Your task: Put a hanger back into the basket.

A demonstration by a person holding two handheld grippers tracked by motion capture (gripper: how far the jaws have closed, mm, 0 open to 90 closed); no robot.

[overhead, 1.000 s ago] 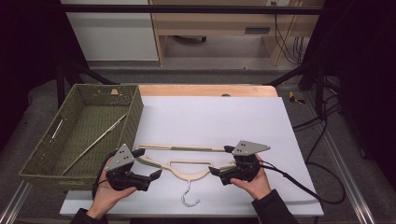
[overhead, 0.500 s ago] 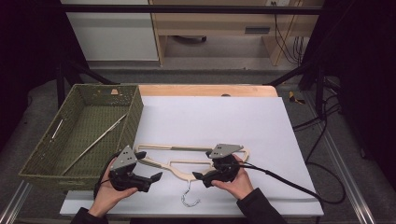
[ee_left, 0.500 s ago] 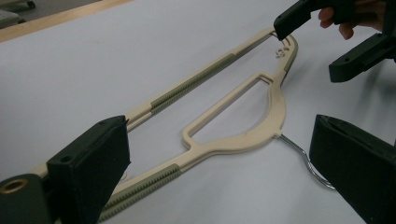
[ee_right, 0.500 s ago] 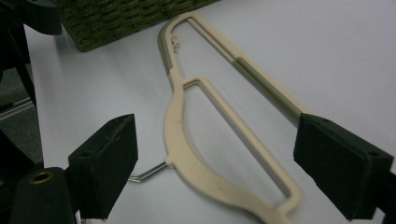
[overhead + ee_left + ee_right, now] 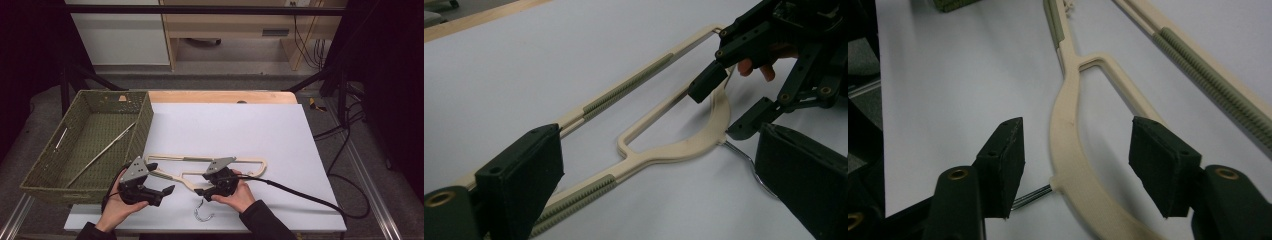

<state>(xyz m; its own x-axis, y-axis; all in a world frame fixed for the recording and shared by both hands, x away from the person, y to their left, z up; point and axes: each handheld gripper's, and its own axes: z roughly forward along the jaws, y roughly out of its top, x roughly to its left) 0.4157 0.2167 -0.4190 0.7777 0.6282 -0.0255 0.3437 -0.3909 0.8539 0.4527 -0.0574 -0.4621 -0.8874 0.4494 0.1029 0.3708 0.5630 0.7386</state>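
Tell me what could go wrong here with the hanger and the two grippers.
The right gripper straddles the hanger's curved neck, its jaws just closing and pads not yet touching; on that curve they might slip or pinch off-centre. The metal hook lies at the table's near edge and could catch or swing over it when lifted. The left gripper stands open around one end, so a lift by the right alone may tilt the hanger.
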